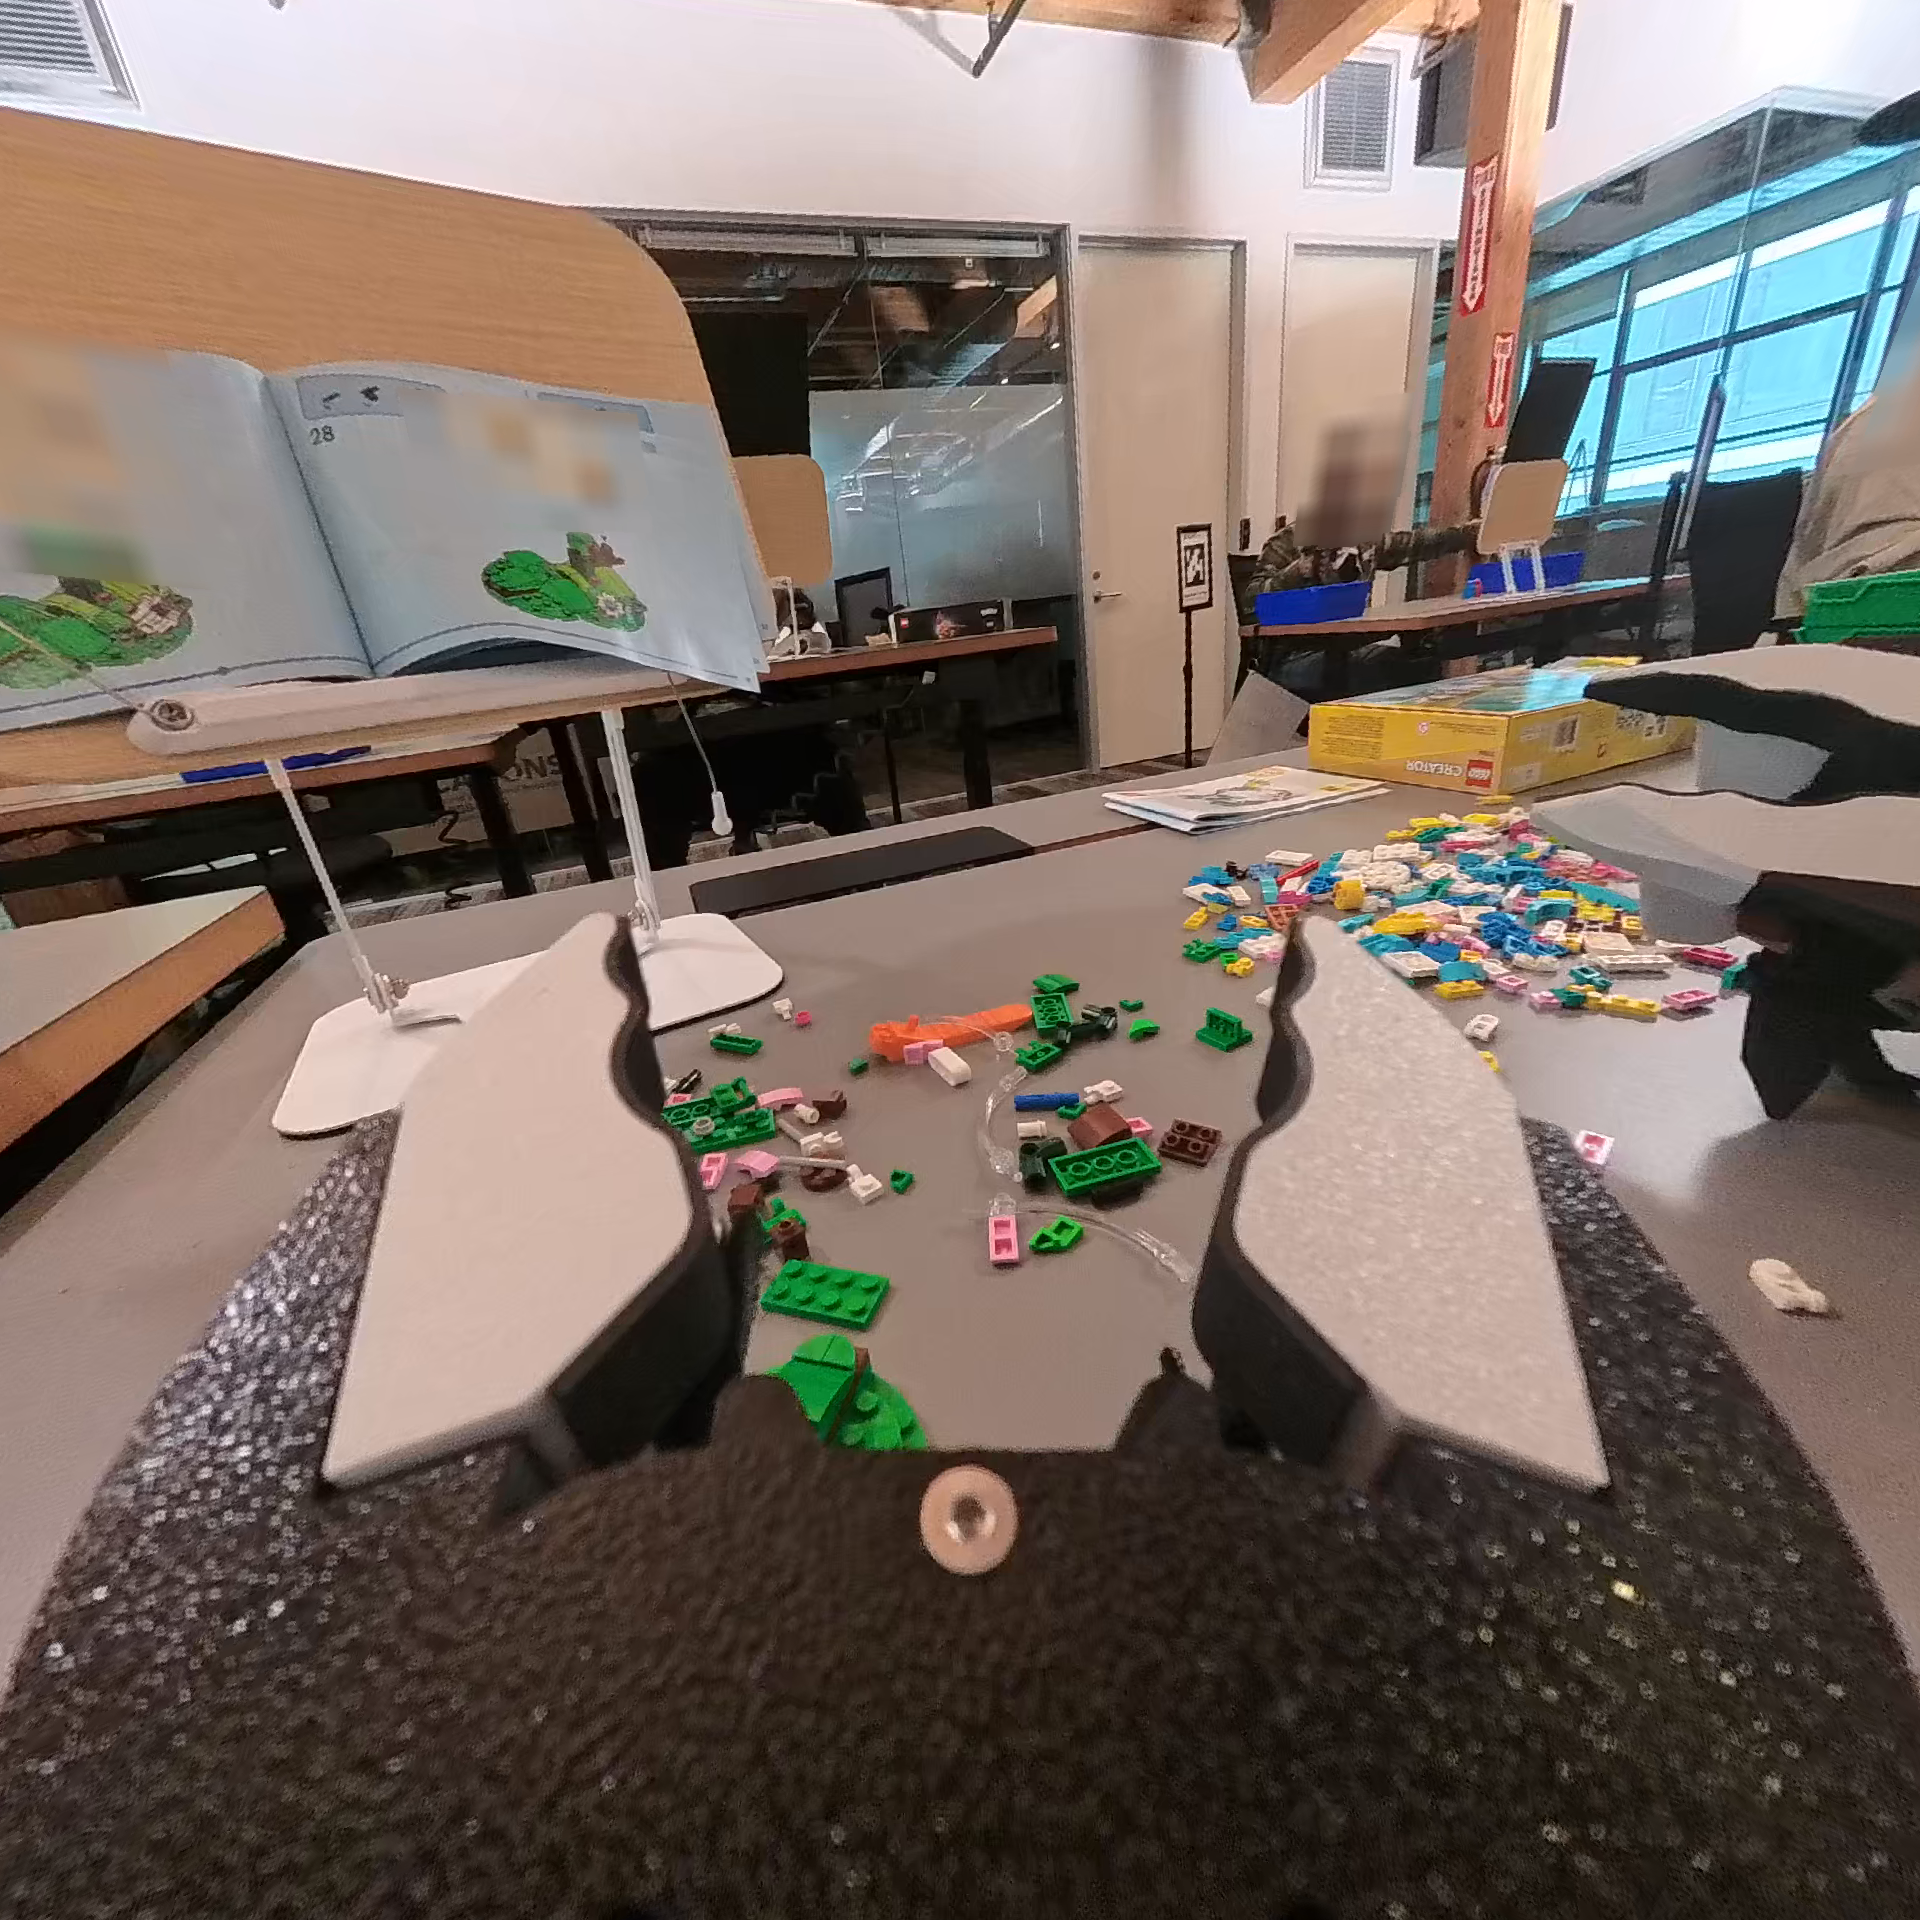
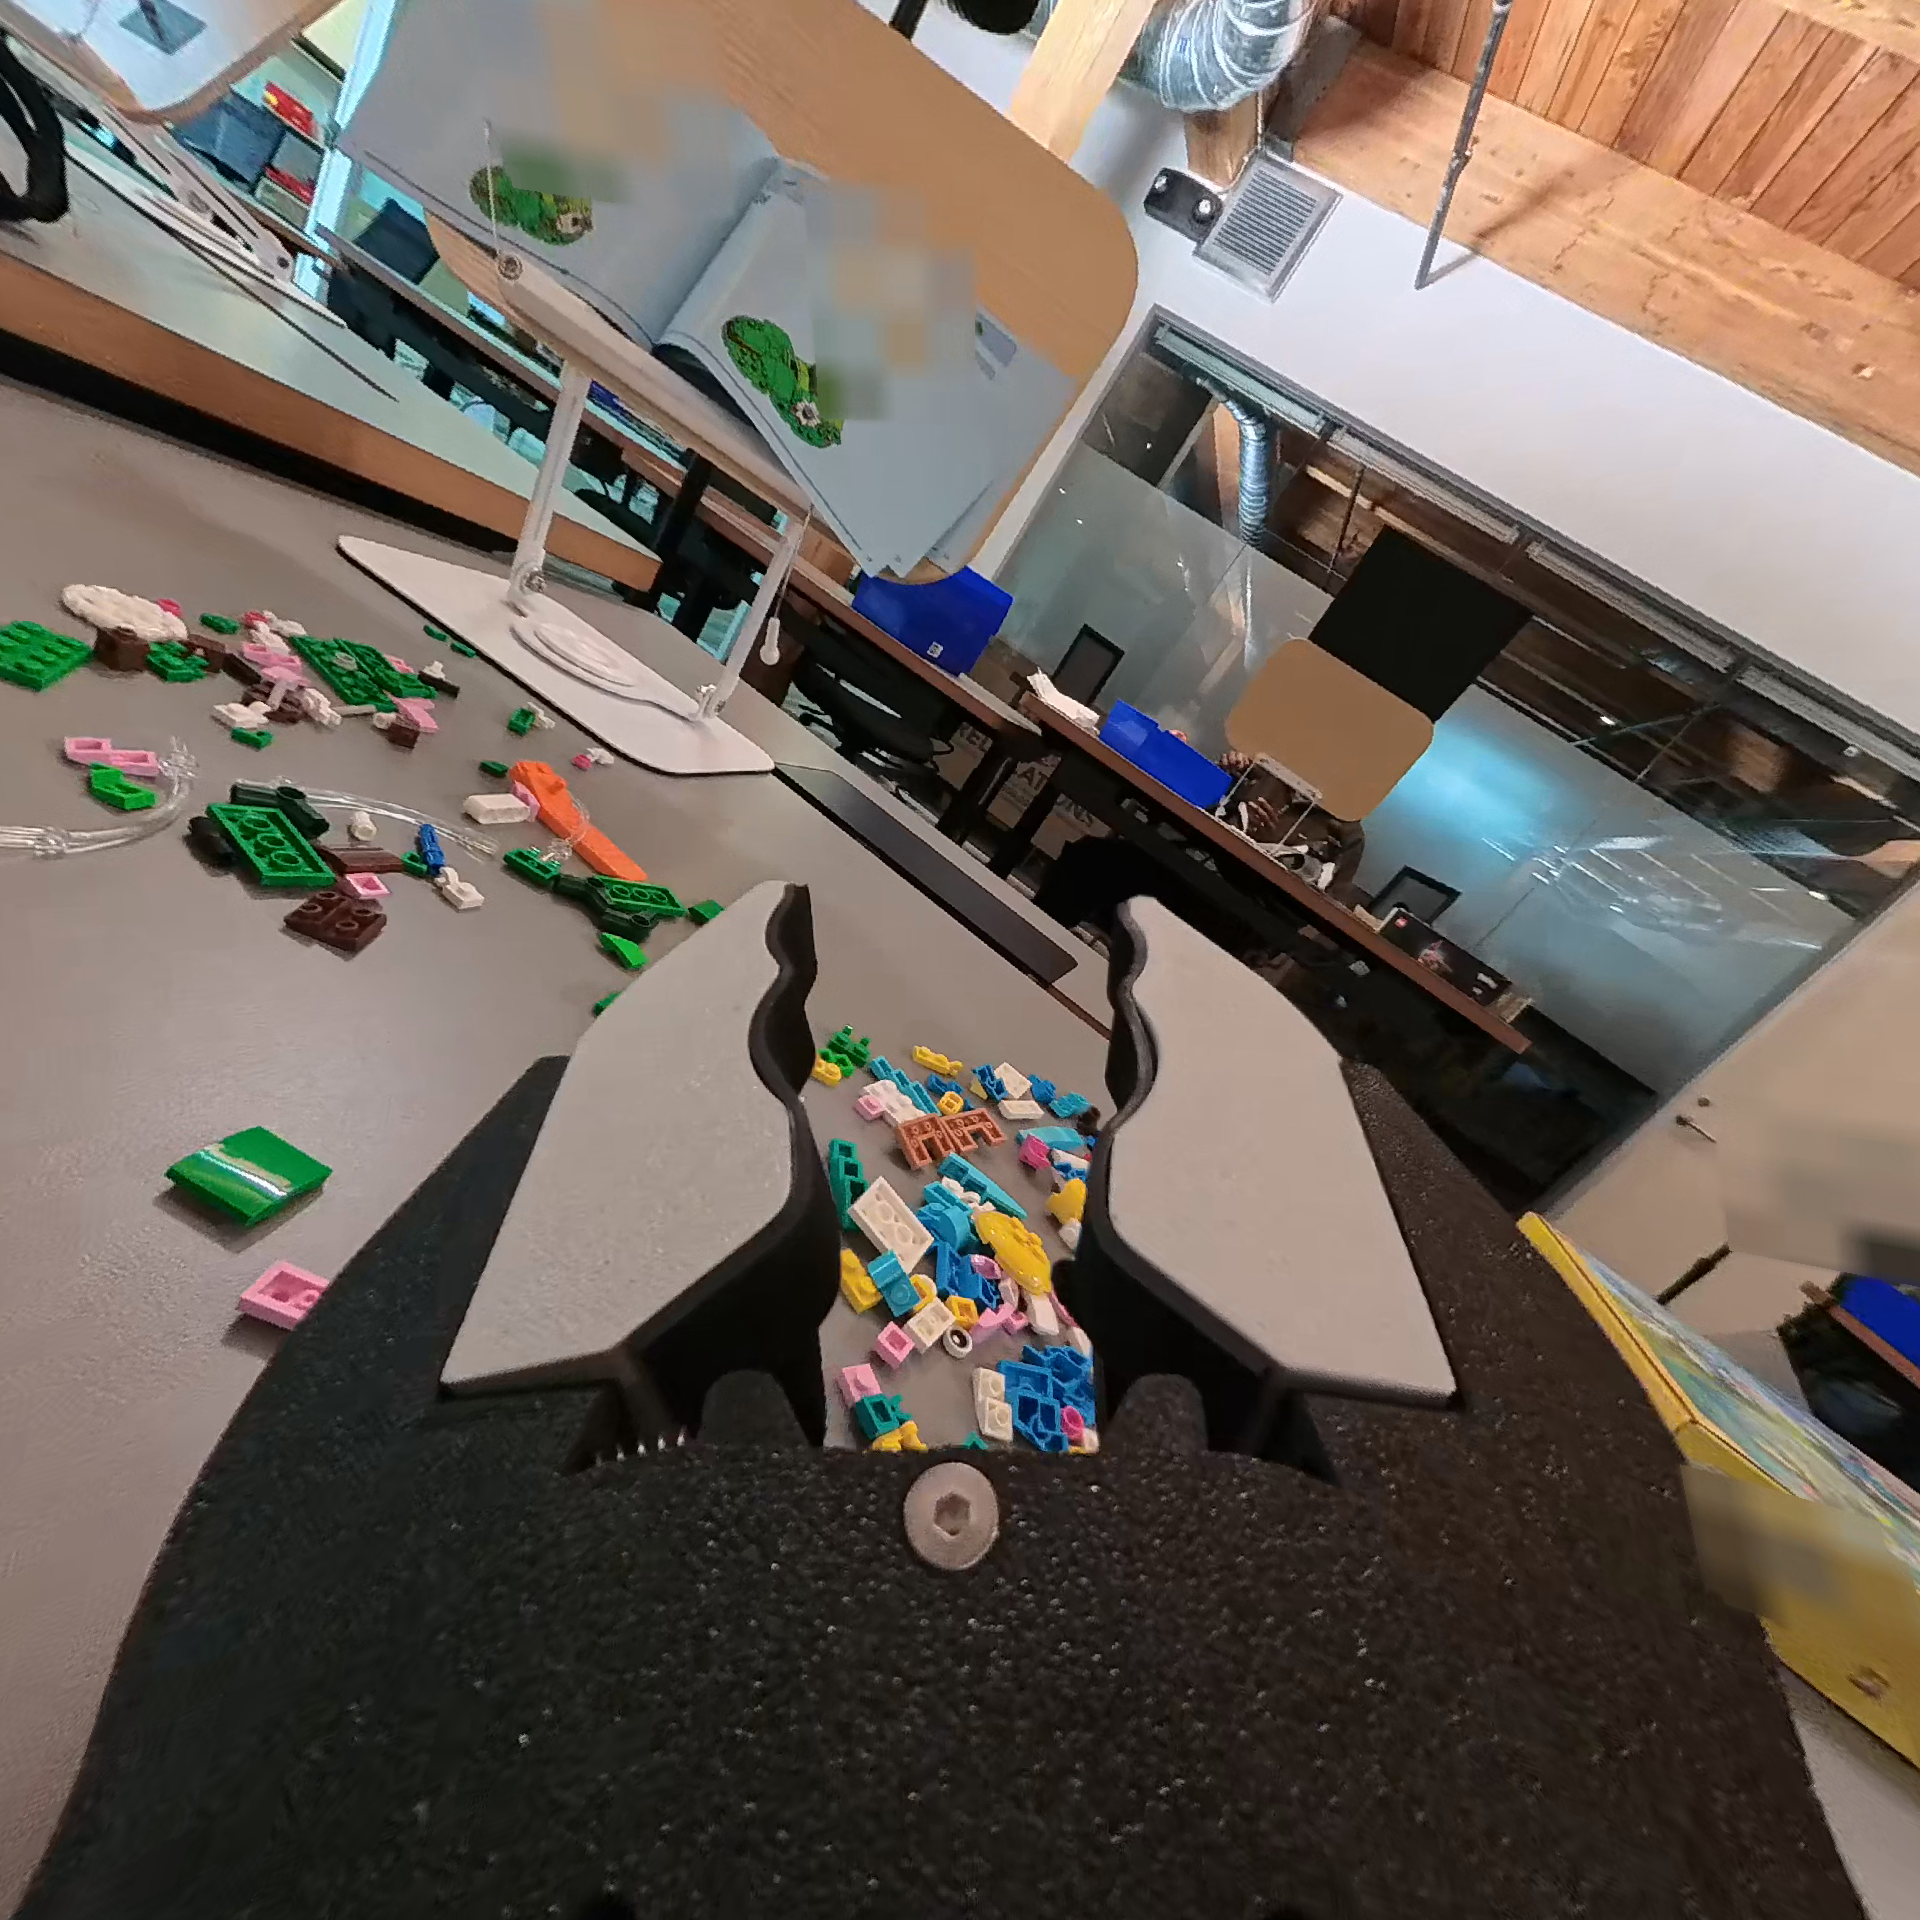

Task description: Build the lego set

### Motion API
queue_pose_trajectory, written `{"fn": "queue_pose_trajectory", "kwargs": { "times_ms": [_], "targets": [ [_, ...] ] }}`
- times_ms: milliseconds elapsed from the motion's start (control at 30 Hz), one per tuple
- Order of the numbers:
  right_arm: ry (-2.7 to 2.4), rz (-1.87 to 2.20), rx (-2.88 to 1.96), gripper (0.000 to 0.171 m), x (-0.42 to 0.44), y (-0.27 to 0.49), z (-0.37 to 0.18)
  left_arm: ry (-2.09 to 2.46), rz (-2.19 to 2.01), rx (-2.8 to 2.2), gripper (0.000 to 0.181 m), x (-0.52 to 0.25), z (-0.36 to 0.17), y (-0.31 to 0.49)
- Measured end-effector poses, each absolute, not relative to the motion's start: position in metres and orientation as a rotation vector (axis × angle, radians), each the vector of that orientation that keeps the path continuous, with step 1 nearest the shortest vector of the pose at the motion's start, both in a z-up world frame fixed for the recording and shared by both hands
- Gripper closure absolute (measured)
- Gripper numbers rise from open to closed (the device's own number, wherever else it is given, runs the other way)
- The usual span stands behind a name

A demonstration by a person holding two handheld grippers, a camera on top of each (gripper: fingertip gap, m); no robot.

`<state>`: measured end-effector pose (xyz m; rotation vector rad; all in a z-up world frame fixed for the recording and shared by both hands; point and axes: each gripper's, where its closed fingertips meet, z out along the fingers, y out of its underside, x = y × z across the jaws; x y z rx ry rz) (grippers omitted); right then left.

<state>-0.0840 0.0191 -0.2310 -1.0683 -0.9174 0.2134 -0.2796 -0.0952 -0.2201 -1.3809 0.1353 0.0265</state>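
Observation:
My left gripper (image 1: 961, 930) is open and empty, low over loose green, brown, pink and white Lego pieces. Between its fingers lie a green plate (image 1: 826, 1294), a second green plate (image 1: 1107, 1164) and an orange separator tool (image 1: 935, 1029). A small green build (image 1: 847, 1397) sits close under the gripper. My right gripper (image 2: 963, 914) is open and empty above a pile of blue, yellow, white and pink pieces (image 2: 966, 1226). It also shows at the right edge of the left wrist view (image 1: 1818, 790), next to that pile (image 1: 1455, 904).
An open instruction booklet (image 1: 416, 520) rests on a white stand (image 2: 582, 644) at the back left of the grey table (image 1: 1558, 1195). A yellow set box (image 1: 1486, 727) and more booklets (image 1: 1236, 795) lie at the back right. A green tile (image 2: 249, 1174) and pink plate (image 2: 281, 1294) lie apart. The green tile (image 2: 249, 1174) is about 11 centimetres from my right fingertips.

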Motion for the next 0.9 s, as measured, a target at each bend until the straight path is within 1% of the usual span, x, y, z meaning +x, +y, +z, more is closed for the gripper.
{"fn": "queue_pose_trajectory", "kwargs": {
  "times_ms": [367, 533, 700, 900],
  "targets": [
    [-0.944, 0.210, -1.049, 0.119, -0.086, 0.014, -0.232, 0.093, -0.143, -1.336, 0.067, -0.277, -0.213, -0.106],
    [-0.922, 0.189, -1.068, 0.119, -0.082, 0.018, -0.232, 0.043, -0.140, -1.323, 0.068, -0.286, -0.211, -0.108],
    [-0.725, 0.141, -1.096, 0.117, -0.050, 0.033, -0.216, -0.009, -0.099, -1.334, 0.068, -0.296, -0.213, -0.106],
    [-0.514, 0.206, -1.163, 0.116, -0.012, 0.046, -0.210, -0.070, -0.042, -1.314, 0.069, -0.309, -0.211, -0.110]
  ]
}}
